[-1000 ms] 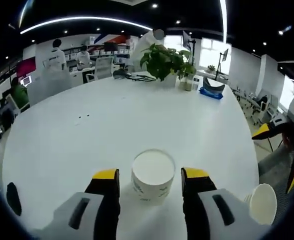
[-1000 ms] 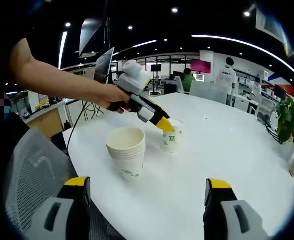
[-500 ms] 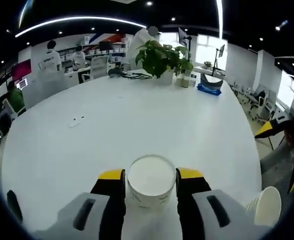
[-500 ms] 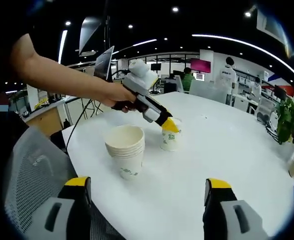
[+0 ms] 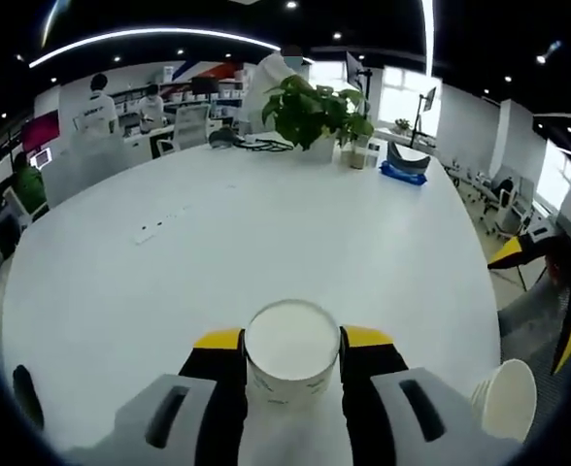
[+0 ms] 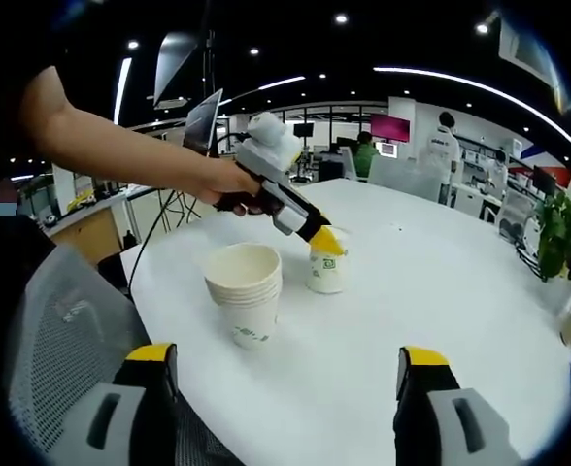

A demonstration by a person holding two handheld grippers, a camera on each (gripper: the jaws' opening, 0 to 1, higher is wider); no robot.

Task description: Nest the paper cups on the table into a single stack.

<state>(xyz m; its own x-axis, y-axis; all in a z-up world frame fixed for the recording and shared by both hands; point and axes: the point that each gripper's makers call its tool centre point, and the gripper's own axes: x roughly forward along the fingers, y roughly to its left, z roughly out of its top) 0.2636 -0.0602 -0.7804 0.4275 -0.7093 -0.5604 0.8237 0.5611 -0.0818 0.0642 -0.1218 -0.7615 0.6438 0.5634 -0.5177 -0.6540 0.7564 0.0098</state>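
The single paper cup (image 5: 292,349) sits upright near the table's near edge, and the left tongs (image 5: 292,342) are pinched onto its wall, one yellow tip on each side just under the rim. From the right gripper view you can see that same cup (image 6: 326,260) with the left tongs (image 6: 321,239) on it, a person's hand (image 6: 229,184) behind them. This is a light, thin-walled thing, I'd say; squeeze hard and the wall will buckle, so the upper wall near the stiff rolled rim looks like the sensible place to hold. Smooth paper, likely a bit slippery.

Just beside it stands the stack of cups (image 6: 245,295), mouth up, closer to the table's edge; it also peeks in at the lower right of the left gripper view (image 5: 504,398). That's the target, I reckon.

The right tongs (image 6: 285,388) hang wide apart, holding nothing.

Further out: white table (image 5: 266,233), mostly bare, a potted plant (image 5: 315,115) and a blue box (image 5: 407,167) at the far edge, well clear. Nothing stands between cup and stack.
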